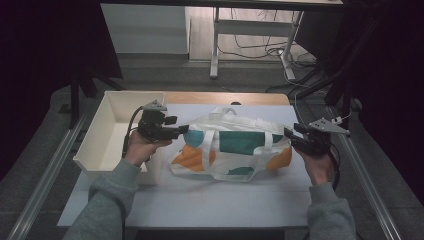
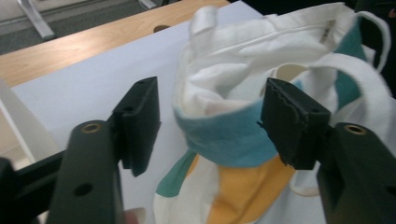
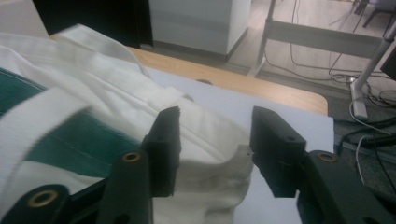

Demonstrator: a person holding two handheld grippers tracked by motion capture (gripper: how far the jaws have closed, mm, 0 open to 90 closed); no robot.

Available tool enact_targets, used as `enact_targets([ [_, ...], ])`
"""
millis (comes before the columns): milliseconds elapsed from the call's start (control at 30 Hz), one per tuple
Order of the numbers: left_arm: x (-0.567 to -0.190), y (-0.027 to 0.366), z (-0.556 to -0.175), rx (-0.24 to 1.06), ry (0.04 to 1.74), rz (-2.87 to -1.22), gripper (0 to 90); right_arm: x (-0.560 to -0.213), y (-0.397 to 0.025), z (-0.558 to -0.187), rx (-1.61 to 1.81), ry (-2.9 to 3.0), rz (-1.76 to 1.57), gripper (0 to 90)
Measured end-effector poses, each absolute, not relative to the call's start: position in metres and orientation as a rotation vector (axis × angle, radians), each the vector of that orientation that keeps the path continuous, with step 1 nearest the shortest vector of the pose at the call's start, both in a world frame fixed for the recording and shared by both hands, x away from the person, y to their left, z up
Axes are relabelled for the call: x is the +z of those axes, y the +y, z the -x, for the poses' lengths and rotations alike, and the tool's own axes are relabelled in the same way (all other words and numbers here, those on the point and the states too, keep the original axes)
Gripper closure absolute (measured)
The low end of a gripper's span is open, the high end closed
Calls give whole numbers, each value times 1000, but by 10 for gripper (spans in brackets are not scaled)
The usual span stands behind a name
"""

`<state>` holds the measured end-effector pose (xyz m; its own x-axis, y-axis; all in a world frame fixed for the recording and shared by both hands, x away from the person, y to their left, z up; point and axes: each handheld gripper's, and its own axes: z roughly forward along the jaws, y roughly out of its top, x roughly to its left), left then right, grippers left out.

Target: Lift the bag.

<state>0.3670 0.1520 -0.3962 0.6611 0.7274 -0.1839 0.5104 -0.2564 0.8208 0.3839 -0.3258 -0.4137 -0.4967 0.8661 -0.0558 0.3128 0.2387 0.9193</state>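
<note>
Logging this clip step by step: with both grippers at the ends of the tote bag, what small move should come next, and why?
Probably close both grippers on the cloth. The left gripper stands open around the blue corner of the tote bag, and the right gripper stands open with the bag's white edge between its jaws. Neither pinches the fabric yet, so the bag cannot be lifted or moved until they close.

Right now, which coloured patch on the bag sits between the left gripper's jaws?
The light blue patch at the tote bag's end; the orange one lies below, the dark green ones farther off.
</note>
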Motion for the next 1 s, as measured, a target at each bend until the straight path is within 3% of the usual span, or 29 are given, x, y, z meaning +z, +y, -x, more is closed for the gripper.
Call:
enact_targets([
  [367, -396, 159, -337, 309, 894, -1900, 322, -407, -325, -358, 1359, 2023, -984, 458],
  [1000, -412, 181, -296, 402, 946, -1884, 182, -440, -322, -328, 1280, 2147, -944, 447],
])
